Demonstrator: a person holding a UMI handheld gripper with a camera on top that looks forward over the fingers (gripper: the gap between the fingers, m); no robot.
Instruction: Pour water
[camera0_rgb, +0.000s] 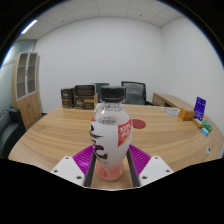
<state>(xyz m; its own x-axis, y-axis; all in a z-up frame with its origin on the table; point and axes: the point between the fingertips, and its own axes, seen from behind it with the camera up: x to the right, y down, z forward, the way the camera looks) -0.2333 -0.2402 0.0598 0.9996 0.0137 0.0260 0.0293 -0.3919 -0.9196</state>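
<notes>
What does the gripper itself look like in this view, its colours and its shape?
The gripper shows two pale, whitish fingers, broad at the base and angled inward. Each finger bears a magenta pad with a ribbed surface on its inner face. No cables, markings, hand or sleeve are visible in this view.

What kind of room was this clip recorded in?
Likely an office meeting room: a large wooden table, black office chairs behind it, and a cabinet by the wall. A bottle stands between the gripper fingers.

bottle (110, 138) base hidden between the tongs (110, 165); label text unreadable.
</notes>
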